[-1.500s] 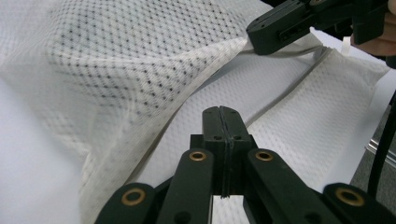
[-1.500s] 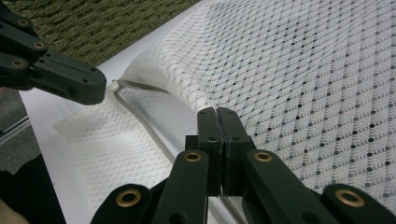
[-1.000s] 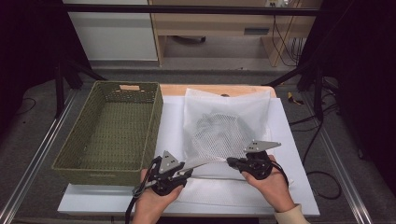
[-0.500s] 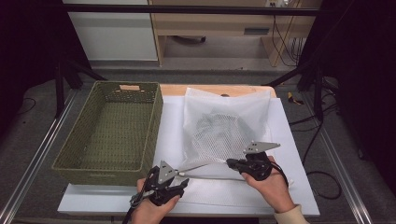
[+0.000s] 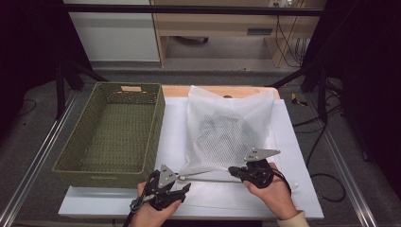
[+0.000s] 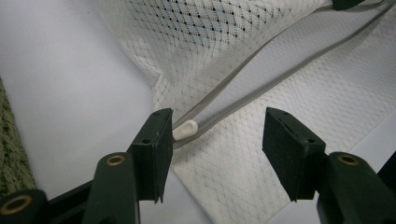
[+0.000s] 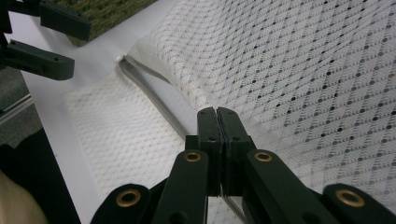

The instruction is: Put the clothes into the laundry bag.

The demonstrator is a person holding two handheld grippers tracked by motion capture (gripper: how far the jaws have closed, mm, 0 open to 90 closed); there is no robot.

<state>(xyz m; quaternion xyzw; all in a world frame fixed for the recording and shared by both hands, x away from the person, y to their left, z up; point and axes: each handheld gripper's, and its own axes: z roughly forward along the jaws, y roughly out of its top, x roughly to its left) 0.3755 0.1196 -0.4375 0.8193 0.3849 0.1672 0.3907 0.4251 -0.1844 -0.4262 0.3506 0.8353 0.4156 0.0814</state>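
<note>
A white mesh bag (image 5: 227,127) with dark clothes inside lies on the white table top (image 5: 293,156). Its grey zipper (image 5: 208,178) runs along the near edge. My left gripper (image 5: 185,185) sits at the zipper's left end. Its jaws have just been opening, and in the left gripper view the left gripper (image 6: 217,126) is open. The white zipper pull (image 6: 185,129) lies loose between the jaws, beside the left pad. My right gripper (image 5: 232,171) is shut on the bag's zipper edge; the right gripper view shows the right gripper (image 7: 217,112) pinching the grey zipper tape (image 7: 154,100).
A green woven basket (image 5: 156,127) with nothing in it stands to the left of the bag, close to my left gripper. Metal rails run along both sides of the table. Cables lie on the floor at the right.
The left jaws have spread apart and no longer pinch the zipper pull. The left hand has drawn back slightly toward the near edge. The right gripper has stayed put.
</note>
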